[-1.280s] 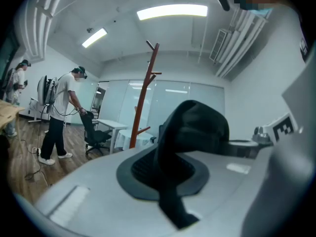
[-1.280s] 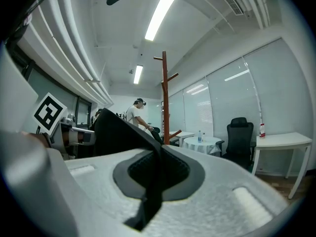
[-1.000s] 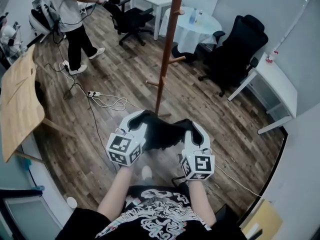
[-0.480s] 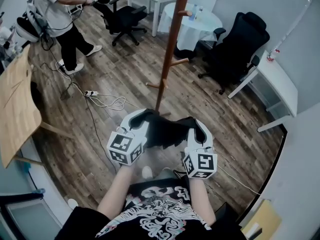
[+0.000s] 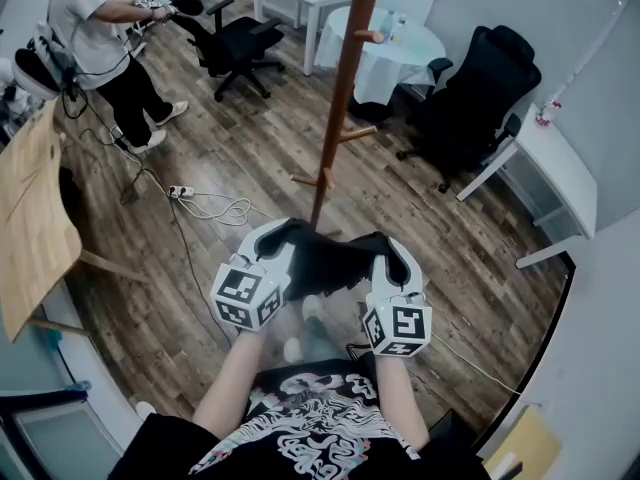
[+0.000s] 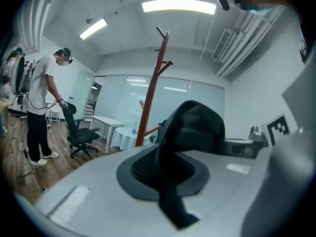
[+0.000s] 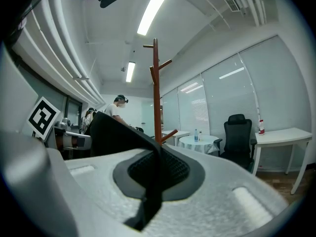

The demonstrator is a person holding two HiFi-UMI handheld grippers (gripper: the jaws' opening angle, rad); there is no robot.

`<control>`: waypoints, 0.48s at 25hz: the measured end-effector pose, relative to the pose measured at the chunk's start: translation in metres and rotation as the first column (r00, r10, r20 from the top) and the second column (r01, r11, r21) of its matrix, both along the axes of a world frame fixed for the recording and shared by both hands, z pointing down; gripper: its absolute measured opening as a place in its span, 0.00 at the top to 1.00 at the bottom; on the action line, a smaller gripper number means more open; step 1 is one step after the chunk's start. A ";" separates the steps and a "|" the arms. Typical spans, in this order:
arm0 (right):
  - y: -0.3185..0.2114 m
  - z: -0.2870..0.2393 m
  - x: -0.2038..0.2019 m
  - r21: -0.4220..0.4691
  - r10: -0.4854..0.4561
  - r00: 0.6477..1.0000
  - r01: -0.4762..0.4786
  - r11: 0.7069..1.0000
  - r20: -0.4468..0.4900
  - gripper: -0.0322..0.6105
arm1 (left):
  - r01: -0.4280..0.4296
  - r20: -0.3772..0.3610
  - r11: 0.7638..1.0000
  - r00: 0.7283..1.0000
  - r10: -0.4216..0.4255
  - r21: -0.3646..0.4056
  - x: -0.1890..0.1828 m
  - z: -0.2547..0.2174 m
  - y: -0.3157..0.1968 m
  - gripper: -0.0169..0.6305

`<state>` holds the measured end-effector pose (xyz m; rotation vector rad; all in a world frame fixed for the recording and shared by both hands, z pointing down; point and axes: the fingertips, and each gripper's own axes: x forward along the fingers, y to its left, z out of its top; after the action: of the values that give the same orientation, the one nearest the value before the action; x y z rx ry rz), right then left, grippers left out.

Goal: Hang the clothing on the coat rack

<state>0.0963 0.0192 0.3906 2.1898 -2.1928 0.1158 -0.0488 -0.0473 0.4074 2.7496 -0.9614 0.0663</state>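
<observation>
Far left: a person in a white shirt [image 5: 90, 28] is standing by an office chair [image 5: 235, 43], head cut off by the frame edge. A tilted wooden board [image 5: 35, 218] is running out of the head view below them. The left gripper [image 5: 283, 234] is being held low over the wooden floor [image 5: 220, 148]; in the left gripper view its fingers [image 6: 98, 181] are clamping down on a fold of the black clothing [image 5: 330, 263]. The clothing is stretching between the two grippers, off the rack, and its kind is hard to make out. The coat rack [image 5: 340, 88] is standing just beyond it; its top is running out of frame and its base is sitting hidden behind the fabric. The right gripper [image 5: 397, 250] is pinching the clothing's other edge, fabric passing between its closed fingers [image 7: 237, 191] in the right gripper view. Further right, a round white table [image 5: 385, 48], a black chair [image 5: 480, 98] and a white desk [image 5: 560, 168] are sitting well apart from the grippers.
</observation>
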 end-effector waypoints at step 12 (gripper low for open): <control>-0.041 0.008 0.008 -0.002 -0.031 0.999 0.031 1.000 0.018 0.94 | 0.029 0.007 1.000 1.000 -0.029 0.001 0.004 0.006 -0.036 0.96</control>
<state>0.1044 -0.0221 0.3989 2.1610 -2.2336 0.1377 -0.0445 -0.0830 0.4130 2.7374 -1.0040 0.0708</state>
